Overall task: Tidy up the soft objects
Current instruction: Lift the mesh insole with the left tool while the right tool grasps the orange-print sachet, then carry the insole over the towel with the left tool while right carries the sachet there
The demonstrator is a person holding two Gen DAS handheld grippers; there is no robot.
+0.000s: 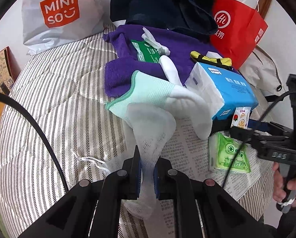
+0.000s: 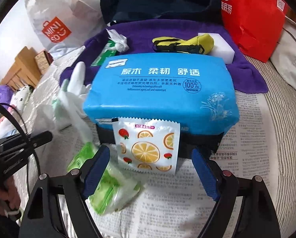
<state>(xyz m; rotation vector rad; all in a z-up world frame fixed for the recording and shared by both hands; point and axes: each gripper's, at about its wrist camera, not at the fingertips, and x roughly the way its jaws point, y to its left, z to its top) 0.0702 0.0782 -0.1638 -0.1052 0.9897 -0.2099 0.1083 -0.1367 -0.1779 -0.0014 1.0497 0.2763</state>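
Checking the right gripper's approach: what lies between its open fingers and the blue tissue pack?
In the right wrist view, a fruit-print sachet leans against the blue tissue pack, directly ahead of the right gripper.

We are looking at two black grippers [image 1: 148, 170] [image 2: 150, 170] with blue ribbed pads [image 2: 97, 170], round silver and red screws, and pale "DAS" lettering; a black cable [image 1: 34, 134] is curving at the left.

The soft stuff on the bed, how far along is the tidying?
Nothing looks sorted yet. In hand: the left claw is shut on the mint-cuffed sock, lifting it. The right claw is open around the fruit-print sachet, not gripping. Left: the blue tissue pack, green tissue packet, yellow pouch and purple towel.
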